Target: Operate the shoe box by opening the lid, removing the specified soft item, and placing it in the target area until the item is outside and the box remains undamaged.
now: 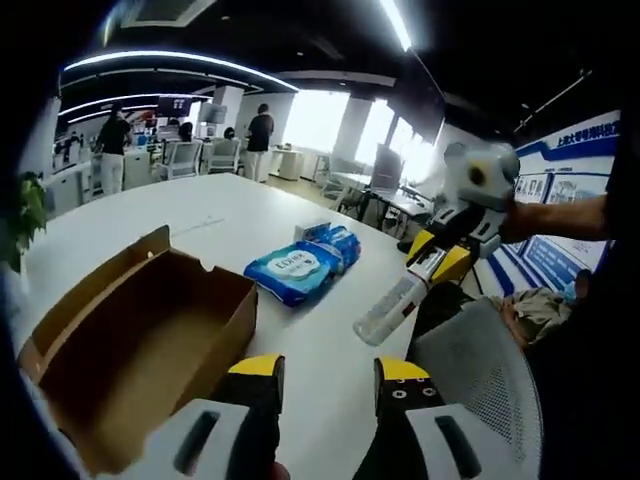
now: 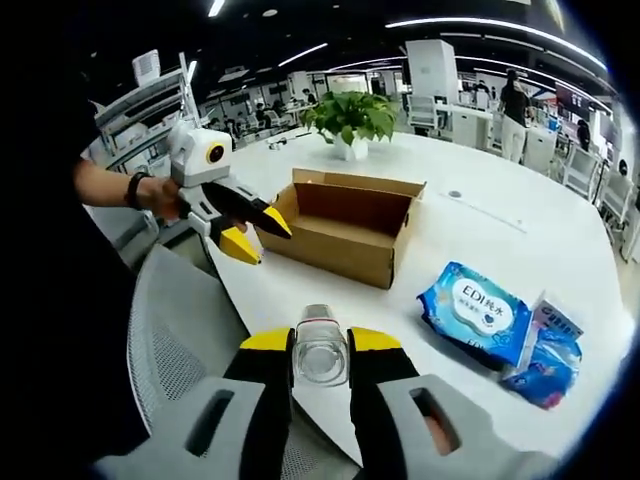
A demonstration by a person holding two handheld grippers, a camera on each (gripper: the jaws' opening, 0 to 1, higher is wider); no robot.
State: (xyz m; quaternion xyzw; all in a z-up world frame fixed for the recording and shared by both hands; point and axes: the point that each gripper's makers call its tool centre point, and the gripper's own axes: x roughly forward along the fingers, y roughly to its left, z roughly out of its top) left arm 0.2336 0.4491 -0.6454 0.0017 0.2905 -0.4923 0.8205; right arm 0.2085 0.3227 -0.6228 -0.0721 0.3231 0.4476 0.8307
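An open brown cardboard box [image 1: 150,340] [image 2: 345,225] lies on the white table [image 1: 200,215] [image 2: 520,240], its inside empty as far as I see. Two blue wet-wipe packs [image 1: 305,262] [image 2: 495,325] lie on the table beside it. My right gripper [image 2: 321,345] is shut on a clear plastic bottle [image 2: 321,352] [image 1: 392,308], held over the table's near edge; it comes into the left gripper view from the right [image 1: 437,262]. My left gripper [image 1: 330,372] stands open near the box's corner, with nothing between its fingers, and appears in the right gripper view [image 2: 258,238].
A grey mesh chair back [image 1: 480,375] [image 2: 175,345] stands at the table's near edge. A potted plant [image 2: 350,120] sits behind the box. People stand among desks in the background [image 1: 258,130].
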